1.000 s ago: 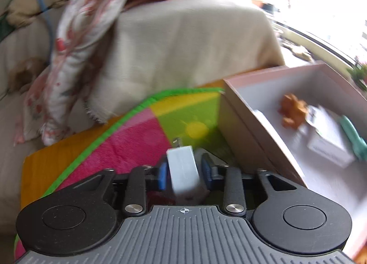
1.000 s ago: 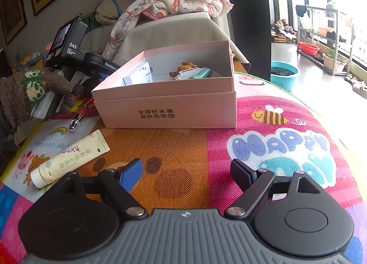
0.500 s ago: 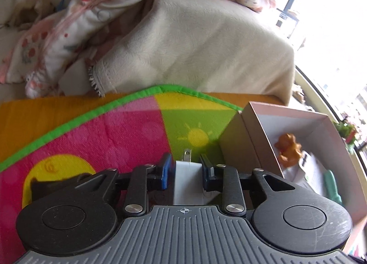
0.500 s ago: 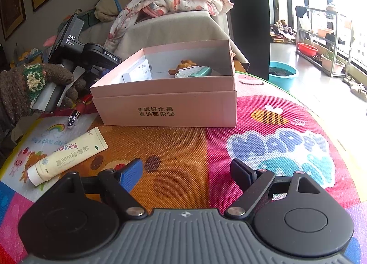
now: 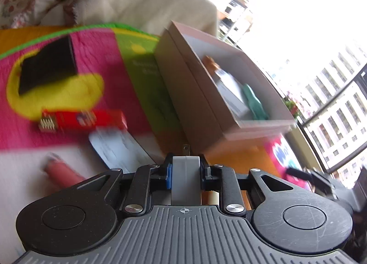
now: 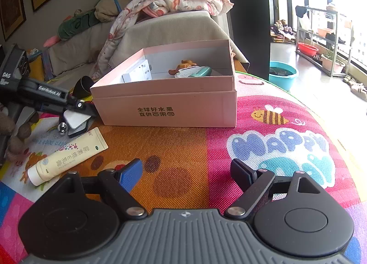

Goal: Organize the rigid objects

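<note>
Two grippers in play: the left gripper (image 5: 185,167) is pinching one pale grey plastic plug adapter (image 5: 185,181), its long axis along the fingers and its metal prong pointing forward at the near side wall of the single open pink cardboard box (image 6: 167,105) in the middle of the colourful play mat (image 6: 252,149). The right gripper (image 6: 187,174) hangs spread and empty over the mat's near edge. One cream tube (image 6: 68,156) lies left of the box; inside it, roughly four items, partly hidden.
</note>
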`<state>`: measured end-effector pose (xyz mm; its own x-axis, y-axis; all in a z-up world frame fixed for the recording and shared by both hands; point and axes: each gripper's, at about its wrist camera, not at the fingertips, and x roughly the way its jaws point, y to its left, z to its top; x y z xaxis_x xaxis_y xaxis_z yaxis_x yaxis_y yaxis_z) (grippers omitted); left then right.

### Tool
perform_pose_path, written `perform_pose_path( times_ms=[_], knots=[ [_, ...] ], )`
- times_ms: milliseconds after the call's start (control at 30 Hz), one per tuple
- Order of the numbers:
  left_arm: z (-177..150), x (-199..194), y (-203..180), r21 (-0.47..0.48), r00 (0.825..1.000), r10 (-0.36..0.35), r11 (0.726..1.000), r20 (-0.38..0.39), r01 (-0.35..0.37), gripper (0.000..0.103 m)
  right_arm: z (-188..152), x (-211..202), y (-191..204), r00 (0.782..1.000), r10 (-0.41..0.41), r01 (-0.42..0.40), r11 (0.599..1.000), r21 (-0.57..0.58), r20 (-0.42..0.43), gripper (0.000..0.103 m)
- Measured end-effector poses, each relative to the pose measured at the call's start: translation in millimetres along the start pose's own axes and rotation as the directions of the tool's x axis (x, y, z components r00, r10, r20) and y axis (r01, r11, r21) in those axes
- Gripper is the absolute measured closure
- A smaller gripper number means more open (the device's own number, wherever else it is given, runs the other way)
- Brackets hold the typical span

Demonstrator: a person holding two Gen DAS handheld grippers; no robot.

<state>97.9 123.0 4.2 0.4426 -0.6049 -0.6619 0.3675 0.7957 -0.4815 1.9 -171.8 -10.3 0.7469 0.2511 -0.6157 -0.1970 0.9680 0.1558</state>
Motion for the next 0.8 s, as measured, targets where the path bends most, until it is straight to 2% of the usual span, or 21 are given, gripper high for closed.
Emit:
perform_pose_path(
  times_ms=[100, 200, 267, 300, 333, 367, 433, 467, 500, 567, 633, 700, 733, 800],
  knots=[
    [-15, -4, -27, 0.115, 0.999, -0.009, 0.993, -0.040, 0.013, 0.077, 1, 0, 2, 1.000, -0.006, 0.006, 1.000, -0.007, -0.002, 0.019],
    [-14, -11, -39, 0.143, 0.999, -0.002, 0.990, -0.050, 0.009, 0.073, 1, 1, 3, 1.000, -0.015, 0.015, 1.000, -0.014, -0.004, 0.019],
    [-4, -23, -35, 0.110, 0.998, 0.041, 0.993, 0.043, -0.046, 0.073, 0, 1, 4, 1.000, -0.021, 0.021, 1.000, -0.017, -0.005, 0.019],
    [8, -28, -26, 0.082, 0.990, 0.079, 0.993, 0.118, -0.089, 0.073, 0, 1, 4, 1.000, -0.022, 0.022, 1.000, -0.017, -0.005, 0.019],
    [18, -36, -17, 0.049, 0.972, 0.123, 0.990, 0.199, -0.136, 0.074, 0, 1, 4, 1.000, -0.022, 0.022, 1.000, -0.017, -0.005, 0.019],
    [29, -42, -7, 0.014, 0.944, 0.174, 0.983, 0.280, -0.185, 0.074, 0, 1, 4, 1.000, -0.023, 0.022, 1.000, -0.018, -0.005, 0.019],
    [53, -49, 24, -0.092, 0.865, 0.296, 0.955, 0.406, -0.283, 0.074, 0, 1, 4, 1.000, -0.023, 0.023, 1.000, -0.018, -0.005, 0.019],
    [66, -48, 43, -0.160, 0.832, 0.352, 0.936, 0.429, -0.313, 0.074, 0, 1, 4, 1.000, -0.023, 0.023, 1.000, -0.018, -0.005, 0.019],
    [77, -44, 61, -0.220, 0.817, 0.389, 0.920, 0.426, -0.324, 0.074, 0, 1, 4, 1.000, -0.023, 0.022, 1.000, -0.018, -0.005, 0.019],
    [92, -32, 94, -0.312, 0.808, 0.441, 0.889, 0.390, -0.334, 0.074, 0, 1, 4, 1.000, -0.022, 0.022, 1.000, -0.016, -0.005, 0.019],
    [100, -19, 116, -0.358, 0.817, 0.465, 0.868, 0.340, -0.345, 0.074, 0, 1, 4, 1.000, -0.023, 0.023, 1.000, -0.018, -0.005, 0.019],
    [101, -6, 128, -0.361, 0.827, 0.479, 0.857, 0.294, -0.368, 0.075, 0, 1, 4, 1.000, -0.022, 0.022, 1.000, -0.018, -0.006, 0.019],
    [99, -1, 132, -0.360, 0.840, 0.469, 0.860, 0.274, -0.362, 0.076, 0, 1, 4, 1.000, -0.022, 0.022, 1.000, -0.017, -0.006, 0.019],
    [85, -2, 132, -0.347, 0.851, 0.430, 0.881, 0.303, -0.322, 0.076, 0, 1, 4, 1.000, -0.020, 0.020, 1.000, -0.016, -0.006, 0.018]
  ],
)
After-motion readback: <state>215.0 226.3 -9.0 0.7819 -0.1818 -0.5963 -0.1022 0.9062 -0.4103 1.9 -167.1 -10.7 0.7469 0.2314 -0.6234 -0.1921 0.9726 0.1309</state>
